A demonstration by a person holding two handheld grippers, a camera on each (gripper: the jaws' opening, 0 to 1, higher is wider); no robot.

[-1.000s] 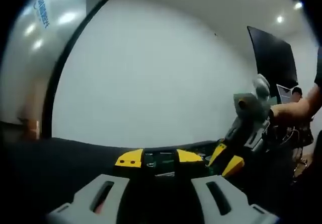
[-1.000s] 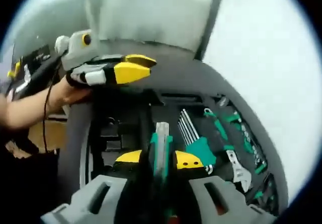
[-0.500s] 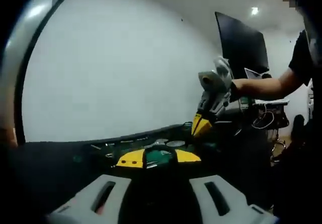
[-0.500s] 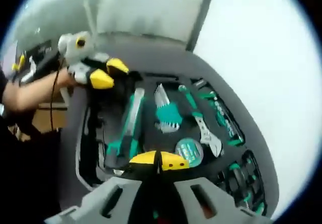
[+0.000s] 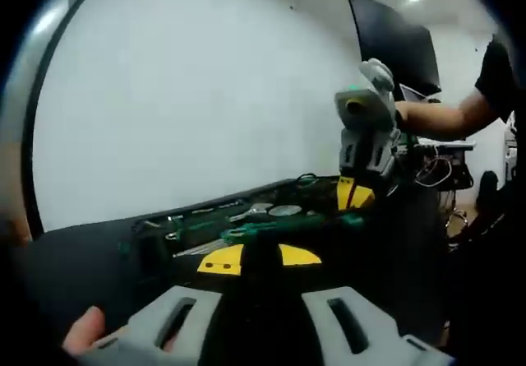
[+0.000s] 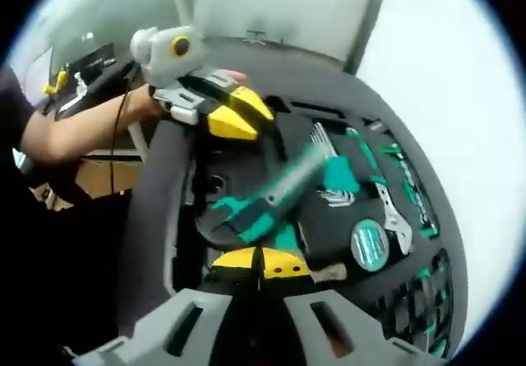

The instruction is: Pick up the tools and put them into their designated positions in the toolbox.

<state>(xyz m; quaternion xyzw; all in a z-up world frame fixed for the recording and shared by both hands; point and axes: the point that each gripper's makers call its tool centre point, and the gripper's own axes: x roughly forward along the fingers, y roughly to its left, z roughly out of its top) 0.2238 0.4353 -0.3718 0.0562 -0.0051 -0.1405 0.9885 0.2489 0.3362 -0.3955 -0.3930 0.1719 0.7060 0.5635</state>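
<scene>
Green-handled tool (image 6: 275, 195): now lying slantwise across toolbox (image 6: 152, 243) tray beside hex keys (image 6: 329, 164), released since half a second ago; seating uncertain. Right gripper (image 6: 256, 265): jaws together, empty. Left gripper (image 5: 249, 259): hovering, jaws closed, empty.

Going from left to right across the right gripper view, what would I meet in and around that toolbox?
The person's arm → the left gripper → the green-handled tool → the hex key set → the round tape measure → the adjustable wrench.
</scene>
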